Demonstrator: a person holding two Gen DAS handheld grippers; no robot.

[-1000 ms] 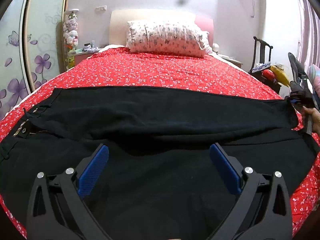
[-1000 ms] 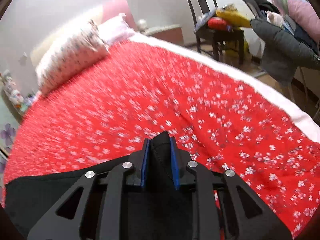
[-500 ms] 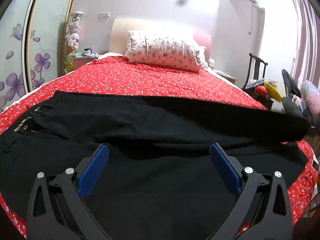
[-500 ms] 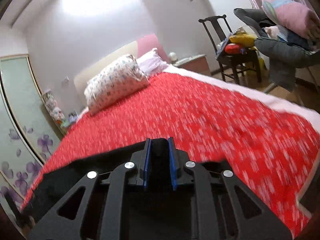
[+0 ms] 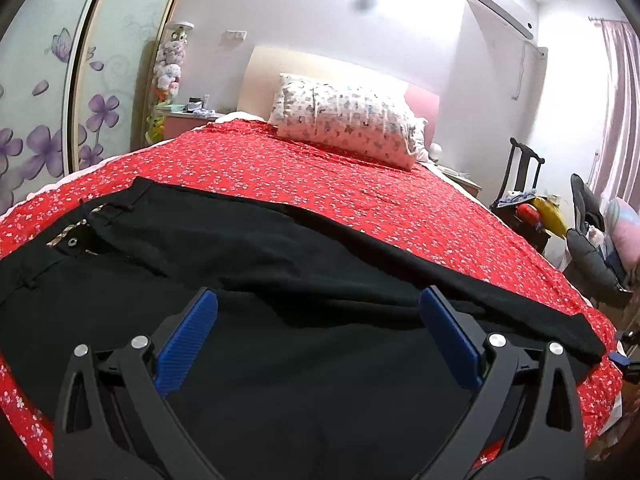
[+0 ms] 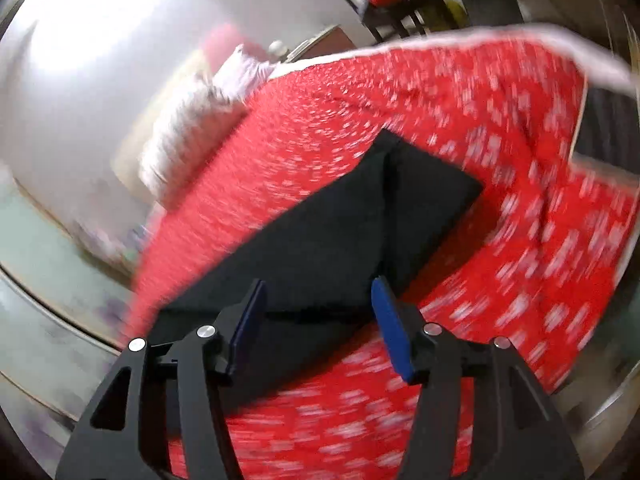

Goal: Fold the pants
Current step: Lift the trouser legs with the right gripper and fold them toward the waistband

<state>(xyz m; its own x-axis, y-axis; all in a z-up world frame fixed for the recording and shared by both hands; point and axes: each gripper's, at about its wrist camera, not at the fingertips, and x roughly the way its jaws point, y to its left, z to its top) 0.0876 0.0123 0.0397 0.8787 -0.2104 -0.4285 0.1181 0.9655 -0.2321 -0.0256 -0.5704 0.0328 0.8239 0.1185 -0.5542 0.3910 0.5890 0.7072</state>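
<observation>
black fabric pants [image 5: 280, 264]: 1 lengthwise leg-over-leg fold down on red floral bed [image 5: 360, 184] | left gripper [image 5: 318, 338] jaws apart, empty | right gripper [image 6: 316, 322] jaws apart, empty | left: crosswise folds

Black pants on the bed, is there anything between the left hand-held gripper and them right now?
Nothing visible. The left hand-held gripper hangs open directly over the black pants, which lie spread across the red bedspread. Only dark fabric shows between its blue fingers. The pillow sits far off at the headboard.
</observation>
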